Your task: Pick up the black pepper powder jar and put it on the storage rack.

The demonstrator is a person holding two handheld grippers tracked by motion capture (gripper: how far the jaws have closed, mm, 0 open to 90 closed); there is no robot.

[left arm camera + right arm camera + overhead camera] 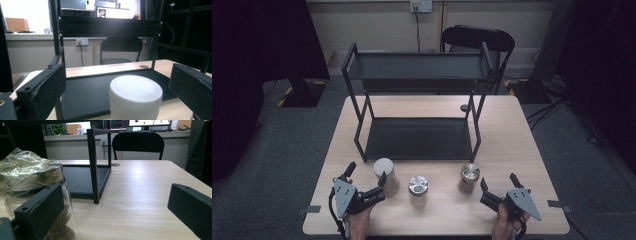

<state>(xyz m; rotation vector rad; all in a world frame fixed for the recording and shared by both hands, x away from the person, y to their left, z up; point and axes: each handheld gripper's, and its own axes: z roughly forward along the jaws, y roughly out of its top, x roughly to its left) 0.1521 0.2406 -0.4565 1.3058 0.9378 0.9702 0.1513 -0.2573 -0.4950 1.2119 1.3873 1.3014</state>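
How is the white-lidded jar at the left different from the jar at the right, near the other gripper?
The white-lidded jar has a plain matte white lid; the right jar has a shiny top under crinkled clear wrap.
The white-lidded jar sits between the open jaws of the left gripper; the right jar stands beside the right gripper, outside its jaws.
Both stand upright on the table, in front of the black rack.

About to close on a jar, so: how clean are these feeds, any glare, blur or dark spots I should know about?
High view: evenly lit table, dark corners, jars small. Left gripper view: bright window behind blows out the background; the white jar sits sharp between the open jaws, the jaws soft. Right gripper view: sheen on the tabletop, crinkled wrap on the jar lid glints; near jaws blurred.
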